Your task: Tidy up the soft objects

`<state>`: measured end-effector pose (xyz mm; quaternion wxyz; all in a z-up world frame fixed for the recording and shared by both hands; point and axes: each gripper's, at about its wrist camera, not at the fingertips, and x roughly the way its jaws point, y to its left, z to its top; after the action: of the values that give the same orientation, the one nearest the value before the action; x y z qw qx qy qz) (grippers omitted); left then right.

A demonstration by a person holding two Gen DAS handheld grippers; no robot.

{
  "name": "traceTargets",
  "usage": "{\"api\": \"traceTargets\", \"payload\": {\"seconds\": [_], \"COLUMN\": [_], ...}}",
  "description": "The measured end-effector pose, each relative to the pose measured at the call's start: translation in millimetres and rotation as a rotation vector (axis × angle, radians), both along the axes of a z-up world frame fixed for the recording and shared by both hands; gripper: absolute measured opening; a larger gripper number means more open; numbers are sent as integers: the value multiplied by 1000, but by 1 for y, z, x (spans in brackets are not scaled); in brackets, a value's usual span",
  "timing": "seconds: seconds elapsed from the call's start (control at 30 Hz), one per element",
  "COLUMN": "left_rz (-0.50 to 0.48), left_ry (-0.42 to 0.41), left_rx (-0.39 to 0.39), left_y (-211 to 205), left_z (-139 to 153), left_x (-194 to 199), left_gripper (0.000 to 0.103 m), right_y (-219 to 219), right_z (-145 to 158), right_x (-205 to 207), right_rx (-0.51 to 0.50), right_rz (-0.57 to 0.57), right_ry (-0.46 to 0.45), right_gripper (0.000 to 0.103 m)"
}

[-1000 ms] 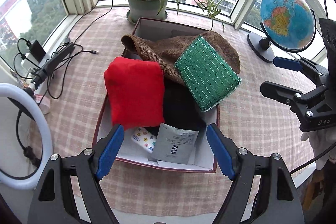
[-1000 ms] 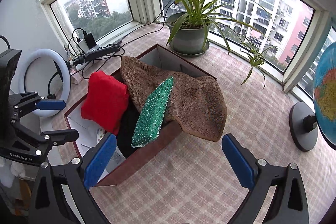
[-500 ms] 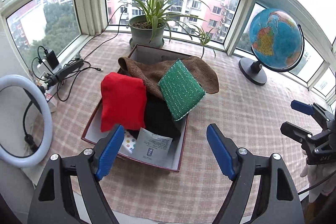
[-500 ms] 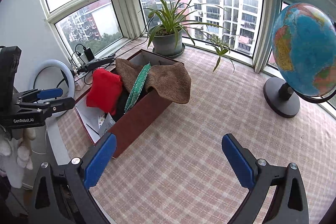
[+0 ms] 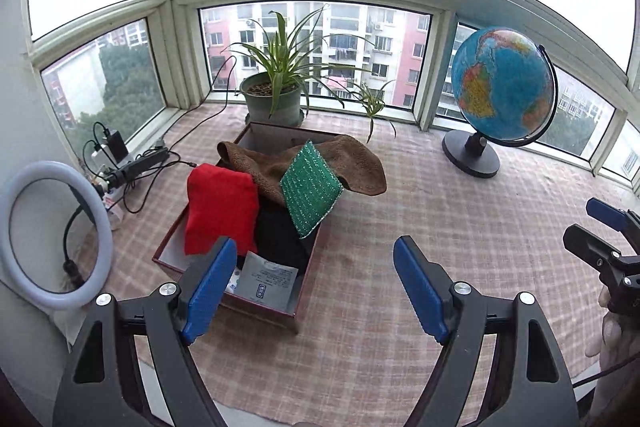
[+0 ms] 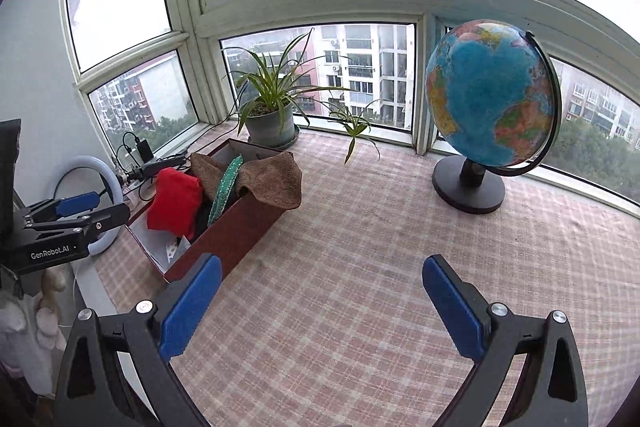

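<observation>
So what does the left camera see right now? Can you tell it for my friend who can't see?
A dark red box on a checked tablecloth holds a red cloth, a brown towel and a sparkly green sponge. The open left gripper hovers in front, holding nothing. Behind stand a potted plant and a globe by big windows.

the black cloth [image 5: 280,239] in the box [image 5: 256,307] is mostly covered by the red cloth [image 5: 220,211] and the green sponge [image 5: 311,183]. the print on the grey packet [image 5: 266,281] is too small to read. the left blue pad [image 5: 208,291] hides the box's near left corner, and the right gripper [image 5: 608,227] is cut off by the picture's right edge.
</observation>
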<state>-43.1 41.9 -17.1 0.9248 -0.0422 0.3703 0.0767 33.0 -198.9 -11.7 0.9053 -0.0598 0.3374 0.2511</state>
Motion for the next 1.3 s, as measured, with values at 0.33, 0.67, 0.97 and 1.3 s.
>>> {"api": "traceTargets", "payload": {"seconds": [0.33,0.67,0.97,1.3], "left_rz": [8,20,25,31], "left_ry": [-15,-16,-3,15], "left_rx": [-18,-17,-30,-36], "left_y": [-17,-20,-16,-12], "left_z": [4,6,5,1], "left_x": [-13,-19,-20,-19], "left_gripper": [81,81,81,81], "right_y": [-25,-31,-22,-16], "right_z": [5,1,1,0], "right_x": [-21,-30,-35,-36], "right_rx": [100,93,63,47], "right_rz": [-30,-36,-27,-32], "right_ry": [-4,0,-16,-22], "right_gripper": [99,99,99,99]}}
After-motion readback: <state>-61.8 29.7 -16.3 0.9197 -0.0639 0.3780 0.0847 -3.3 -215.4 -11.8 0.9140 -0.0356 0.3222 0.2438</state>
